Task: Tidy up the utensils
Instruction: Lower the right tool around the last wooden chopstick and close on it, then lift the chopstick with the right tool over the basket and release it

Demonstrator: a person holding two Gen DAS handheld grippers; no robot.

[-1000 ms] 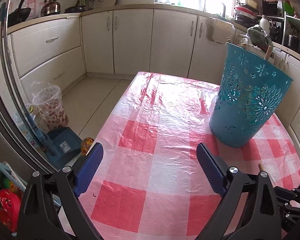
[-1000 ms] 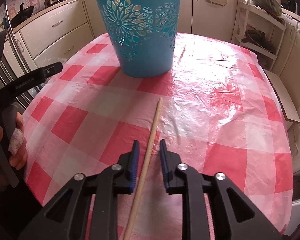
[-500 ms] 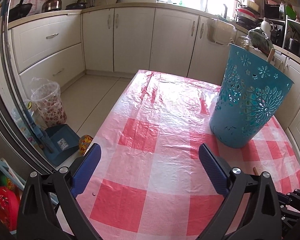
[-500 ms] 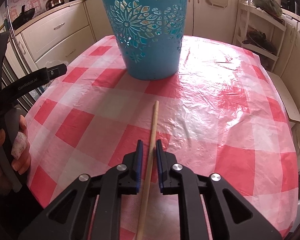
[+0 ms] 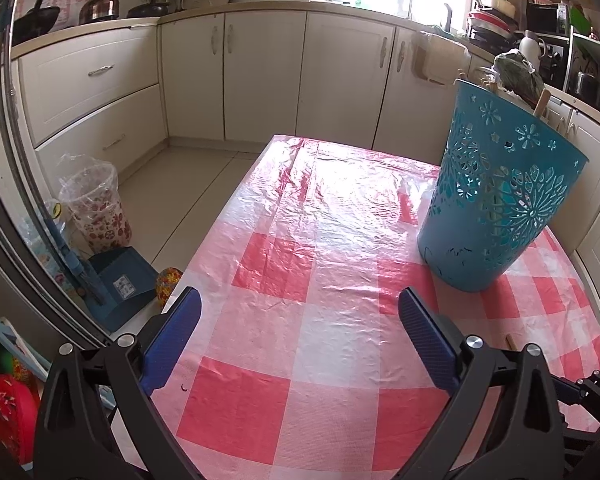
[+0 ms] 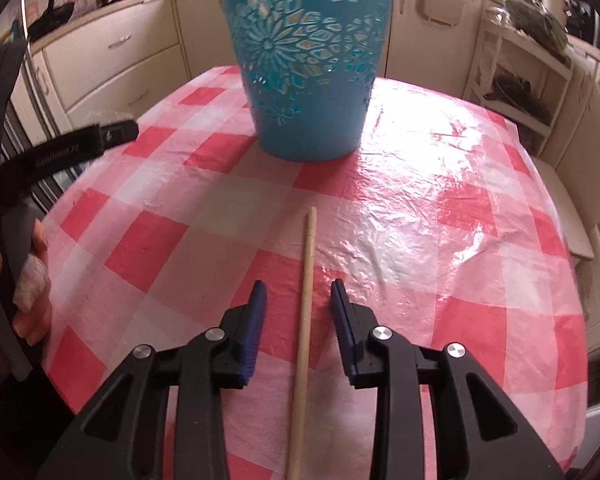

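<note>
Wooden stick (image 6: 306, 300) flat on the checked tabletop (image 6: 440, 240), straight between the pads of the right hand-held gripper (image 6: 298, 304), long axis pointing toward the blue basket (image 6: 306, 60). Jaws opening, untouched by wood. Left hand-held gripper (image 5: 298, 332) wide apart, empty, farther off.

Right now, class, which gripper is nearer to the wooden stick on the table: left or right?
Right. The right gripper straddles the wooden stick, jaws opening with gaps on both sides. The left gripper stands open and empty beside it; only the stick's tip shows there.
</note>
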